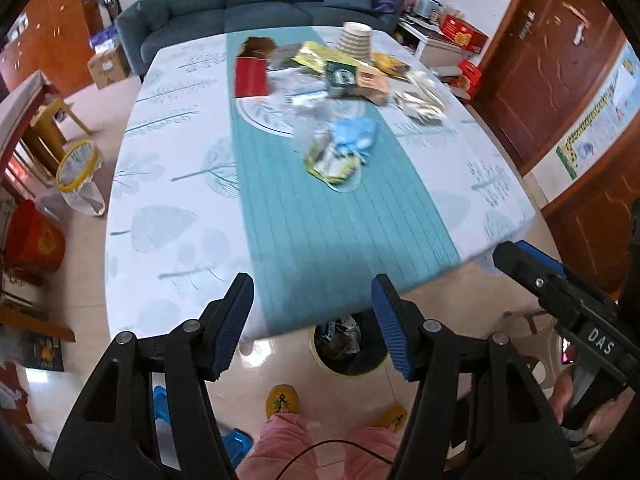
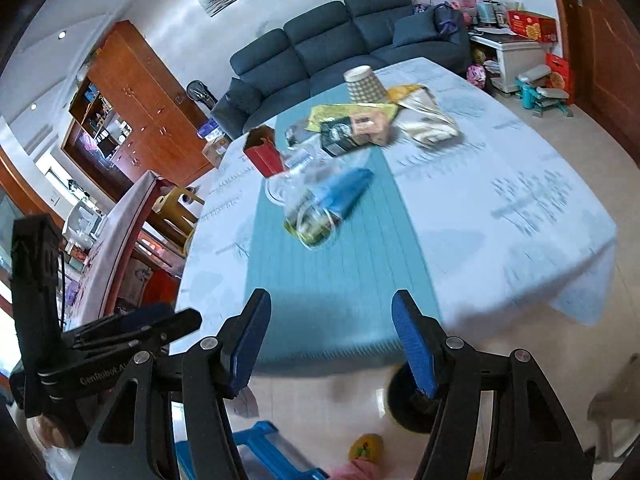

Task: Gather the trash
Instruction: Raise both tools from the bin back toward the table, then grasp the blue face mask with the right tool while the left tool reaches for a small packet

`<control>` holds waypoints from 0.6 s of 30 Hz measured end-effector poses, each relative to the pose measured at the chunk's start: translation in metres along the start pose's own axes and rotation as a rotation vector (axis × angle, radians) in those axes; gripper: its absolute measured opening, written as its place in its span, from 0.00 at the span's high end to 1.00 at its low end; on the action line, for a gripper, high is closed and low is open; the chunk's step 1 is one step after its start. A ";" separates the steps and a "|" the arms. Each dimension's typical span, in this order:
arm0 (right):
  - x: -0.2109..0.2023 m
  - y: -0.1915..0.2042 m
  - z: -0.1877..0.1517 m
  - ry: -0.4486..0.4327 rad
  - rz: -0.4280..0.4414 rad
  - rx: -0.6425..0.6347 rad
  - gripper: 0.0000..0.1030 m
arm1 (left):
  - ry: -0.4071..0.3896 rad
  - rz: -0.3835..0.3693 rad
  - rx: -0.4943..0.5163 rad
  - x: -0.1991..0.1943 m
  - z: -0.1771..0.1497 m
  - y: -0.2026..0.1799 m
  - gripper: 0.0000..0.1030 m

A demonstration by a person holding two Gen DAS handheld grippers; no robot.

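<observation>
I held both tools above the near edge of the worktop (image 1: 168, 216), nothing in either. My left tool (image 1: 312, 320) stood spread and empty; my right tool (image 2: 330, 336) was likewise empty, its jaws spread wide. The trash lay well ahead on the teal runner (image 1: 320, 216): nearest, a clear plastic bag (image 1: 320, 136) with a blue glove (image 1: 356, 134) and a yellow-green wrapper (image 1: 332, 164) bunched against it; farther back, a red carton (image 1: 250, 76), a dark green box (image 1: 342, 76), a tan box (image 1: 374, 82), a striped paper cup (image 1: 354, 40) and crumpled pale packaging (image 1: 420, 100). The black bin (image 1: 352, 348) sat on the floor under the worktop's near edge, already holding some scraps. I judged the main hazards as follows: the clear bag was limp and slippery, so a shallow pinch could drag it and spill its contents; the heaped items overlapped, so lifting one might tip the cup or knock boxes off the worktop; and the bin's mouth lay partly beneath the cloth overhang, so a drop released too far forward would land on the floor.
</observation>
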State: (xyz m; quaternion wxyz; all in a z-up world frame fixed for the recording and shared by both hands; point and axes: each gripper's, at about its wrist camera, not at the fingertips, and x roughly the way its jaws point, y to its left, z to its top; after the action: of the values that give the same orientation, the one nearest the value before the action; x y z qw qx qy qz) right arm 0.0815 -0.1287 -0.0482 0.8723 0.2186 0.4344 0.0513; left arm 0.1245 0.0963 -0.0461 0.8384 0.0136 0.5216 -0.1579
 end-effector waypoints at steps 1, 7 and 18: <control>0.008 0.004 0.007 0.002 0.007 0.001 0.38 | 0.008 0.006 -0.008 0.003 0.006 0.010 0.44; 0.077 0.006 0.053 0.049 0.028 0.082 0.38 | 0.073 -0.043 -0.035 0.042 0.048 0.047 0.44; 0.191 -0.036 0.112 0.149 -0.040 0.293 0.40 | 0.098 -0.116 0.018 0.112 0.127 0.055 0.65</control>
State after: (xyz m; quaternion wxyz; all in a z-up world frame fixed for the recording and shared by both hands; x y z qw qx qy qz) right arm 0.2830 -0.1457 -0.1448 0.7974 0.3303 0.5049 -0.0139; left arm 0.2953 0.0965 -0.0945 0.8010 -0.0014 0.5606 -0.2103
